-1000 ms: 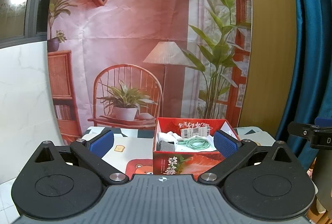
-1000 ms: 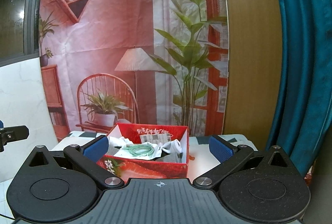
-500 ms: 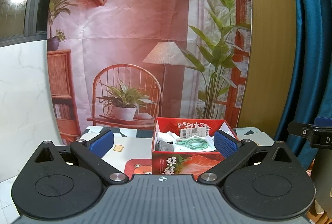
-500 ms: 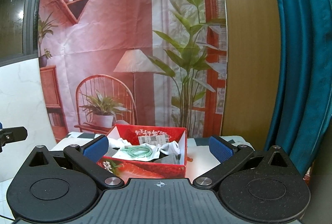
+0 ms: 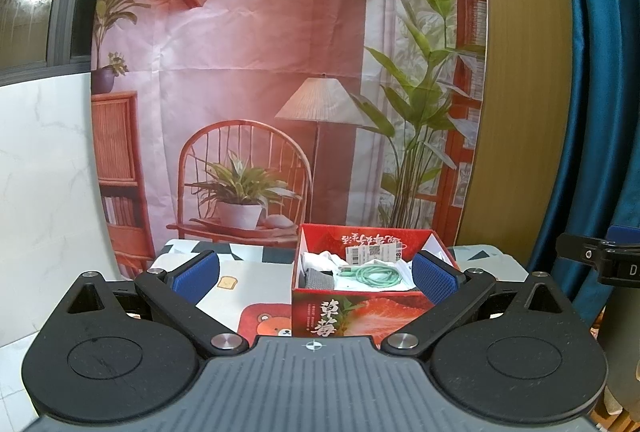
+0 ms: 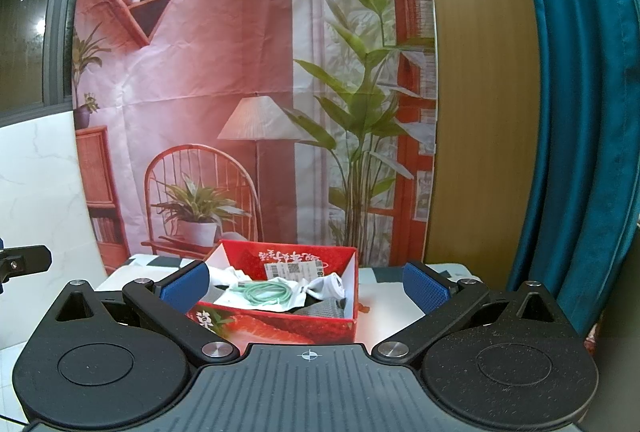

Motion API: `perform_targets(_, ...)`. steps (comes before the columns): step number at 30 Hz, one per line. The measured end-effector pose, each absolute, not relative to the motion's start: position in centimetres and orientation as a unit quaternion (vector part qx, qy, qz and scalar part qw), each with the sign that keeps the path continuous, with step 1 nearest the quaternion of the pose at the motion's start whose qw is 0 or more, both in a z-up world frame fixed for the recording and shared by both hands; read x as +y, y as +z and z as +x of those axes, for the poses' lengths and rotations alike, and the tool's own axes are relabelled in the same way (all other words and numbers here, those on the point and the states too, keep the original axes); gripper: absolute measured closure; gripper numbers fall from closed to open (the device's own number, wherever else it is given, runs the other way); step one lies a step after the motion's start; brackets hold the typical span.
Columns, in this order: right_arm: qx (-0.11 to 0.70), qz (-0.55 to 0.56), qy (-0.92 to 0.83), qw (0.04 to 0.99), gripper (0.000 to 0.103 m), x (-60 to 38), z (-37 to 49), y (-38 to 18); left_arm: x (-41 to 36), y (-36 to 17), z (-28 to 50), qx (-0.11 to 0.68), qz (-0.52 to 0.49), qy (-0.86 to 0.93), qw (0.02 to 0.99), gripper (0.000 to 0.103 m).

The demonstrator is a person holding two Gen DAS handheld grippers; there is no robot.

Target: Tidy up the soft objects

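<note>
A red strawberry-print box [image 5: 360,316] [image 6: 280,326] stands open on a small table. Inside lie a coiled green cable [image 5: 376,274] [image 6: 266,292], white cloth [image 5: 320,259] [image 6: 328,284] and a grey cloth [image 5: 319,279] [image 6: 324,310]. My left gripper [image 5: 316,274] is open and empty, held back from the box with its blue pads wide apart. My right gripper [image 6: 304,284] is open and empty, also short of the box.
The table [image 5: 236,288] has a patterned cover with a bear print. A printed room backdrop [image 5: 280,72] hangs behind it, with a wooden panel [image 5: 520,112] and a teal curtain [image 6: 580,112] to the right. White marble wall stands at left.
Both grippers have barely moved; the right view drifted slightly. Nothing was taken hold of or let go.
</note>
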State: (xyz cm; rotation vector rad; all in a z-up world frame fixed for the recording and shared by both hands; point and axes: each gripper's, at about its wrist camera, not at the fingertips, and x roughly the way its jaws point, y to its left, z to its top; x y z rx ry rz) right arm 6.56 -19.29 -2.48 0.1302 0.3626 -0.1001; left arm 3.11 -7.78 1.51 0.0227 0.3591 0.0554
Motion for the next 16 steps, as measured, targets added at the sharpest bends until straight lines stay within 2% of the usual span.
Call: perform_targets(16,0.18,0.064,-0.049,0.98,0.0,-19.32,6.56,-2.53,-7.75,1.35,3.02,0.175,0.009,0.026,0.984,0.0)
